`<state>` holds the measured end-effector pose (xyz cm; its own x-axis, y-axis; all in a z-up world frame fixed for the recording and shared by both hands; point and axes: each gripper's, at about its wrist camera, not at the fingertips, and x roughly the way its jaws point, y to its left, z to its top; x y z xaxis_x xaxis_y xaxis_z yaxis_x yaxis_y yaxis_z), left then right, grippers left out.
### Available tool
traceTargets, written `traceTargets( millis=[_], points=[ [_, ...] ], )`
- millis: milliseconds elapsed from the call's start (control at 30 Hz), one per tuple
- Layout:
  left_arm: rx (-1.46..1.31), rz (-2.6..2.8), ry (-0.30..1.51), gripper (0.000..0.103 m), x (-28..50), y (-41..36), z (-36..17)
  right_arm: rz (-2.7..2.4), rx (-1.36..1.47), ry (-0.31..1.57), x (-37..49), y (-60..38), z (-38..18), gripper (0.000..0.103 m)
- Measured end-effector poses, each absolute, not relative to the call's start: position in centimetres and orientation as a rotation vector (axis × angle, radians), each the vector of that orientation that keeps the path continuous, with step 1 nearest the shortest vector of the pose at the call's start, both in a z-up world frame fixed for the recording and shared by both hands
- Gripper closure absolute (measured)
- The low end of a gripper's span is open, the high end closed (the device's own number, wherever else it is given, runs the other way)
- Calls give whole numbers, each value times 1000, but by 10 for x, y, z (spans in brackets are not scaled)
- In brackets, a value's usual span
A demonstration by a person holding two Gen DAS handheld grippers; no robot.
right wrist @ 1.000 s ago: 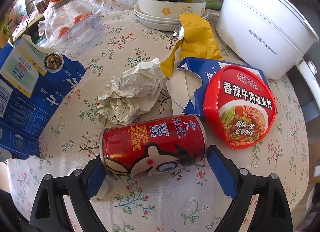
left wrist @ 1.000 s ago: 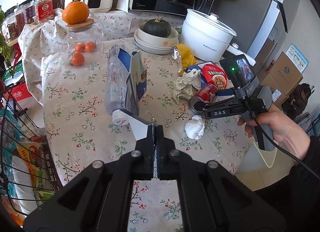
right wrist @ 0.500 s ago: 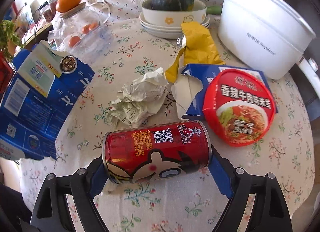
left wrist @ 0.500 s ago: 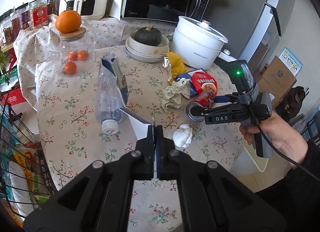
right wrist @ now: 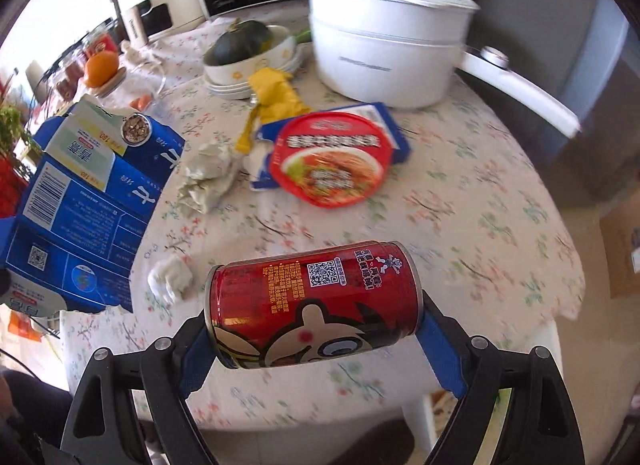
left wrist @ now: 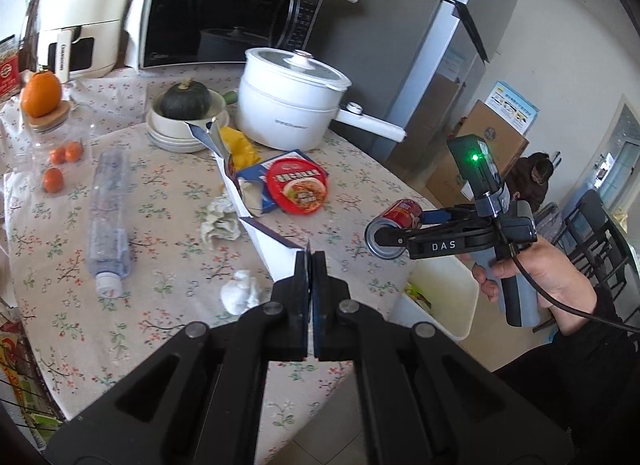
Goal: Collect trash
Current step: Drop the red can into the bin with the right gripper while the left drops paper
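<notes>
Right wrist view: my right gripper (right wrist: 316, 341) clamps the red can (right wrist: 312, 301) end to end, lifted clear of the floral table (right wrist: 460, 225). My left gripper (left wrist: 311, 261) is pressed tight on a corner of the flattened blue carton (left wrist: 256, 221). A white bin (left wrist: 444, 297) stands past the table edge, apparently below the can.

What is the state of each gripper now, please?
Left gripper: jaws shut on the torn blue carton.
Right gripper: jaws wide, clamped end to end on the red can.
</notes>
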<state>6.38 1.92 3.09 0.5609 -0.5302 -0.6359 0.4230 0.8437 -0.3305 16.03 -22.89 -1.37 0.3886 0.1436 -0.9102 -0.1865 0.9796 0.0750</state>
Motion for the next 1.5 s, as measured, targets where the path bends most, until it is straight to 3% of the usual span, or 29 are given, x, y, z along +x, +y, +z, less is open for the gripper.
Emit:
traceTargets(
  millis=[600,1167,1267,1333,1500],
  points=[
    [65,-1012,900,101,27,-207,3,-40,114,1171,63,-421,-27,13],
    [146,-1015,1056,101,47,-289,-69,-166,171,1238,44,-489,-61,13],
    [156,-1005,1038,82,45,-280,-65,-168,170,1245,46,-489,-64,13],
    [168,-987,1016,57,45,-271,-63,-166,164,1251,47,-487,-66,13],
    [204,-930,984,40,47,-241,-51,-161,143,1270,54,-478,-72,13]
  ],
)
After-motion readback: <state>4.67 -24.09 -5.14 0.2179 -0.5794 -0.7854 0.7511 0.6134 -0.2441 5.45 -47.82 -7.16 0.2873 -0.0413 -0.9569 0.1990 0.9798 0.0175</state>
